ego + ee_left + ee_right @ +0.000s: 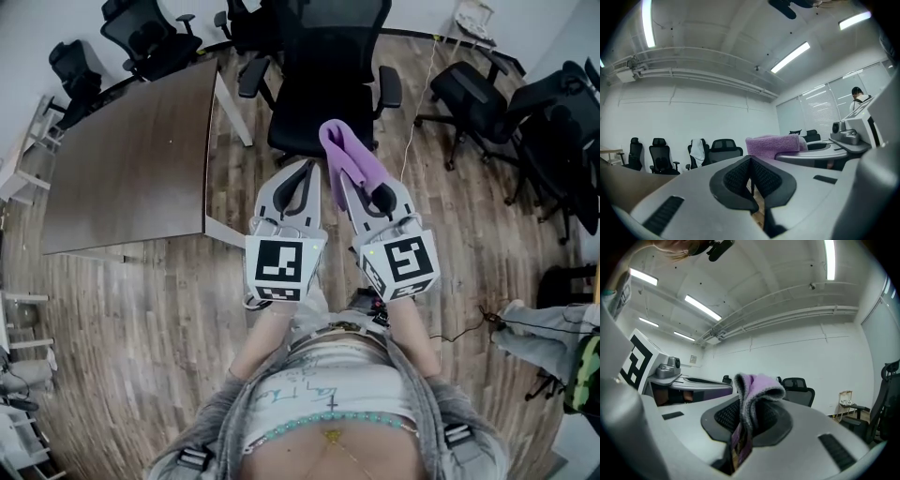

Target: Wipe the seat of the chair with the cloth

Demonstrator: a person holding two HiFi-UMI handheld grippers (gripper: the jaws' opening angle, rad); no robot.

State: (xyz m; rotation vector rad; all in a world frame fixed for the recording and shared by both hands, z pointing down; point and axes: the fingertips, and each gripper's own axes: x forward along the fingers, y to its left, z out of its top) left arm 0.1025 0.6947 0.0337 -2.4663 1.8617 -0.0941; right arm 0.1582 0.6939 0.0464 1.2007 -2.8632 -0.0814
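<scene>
Wiping has apparently not begun. The right gripper (364, 187) pinches the folded purple cloth (339, 155) between nearly closed jaws and holds it in the air before the front edge of the black chair's seat (305, 117), with no contact visible, so the whole seat remains to be wiped. The left gripper (302, 176) is beside it, jaws together and empty. The cloth's long axis runs along the jaws, its free end pointing forward toward the seat.
</scene>
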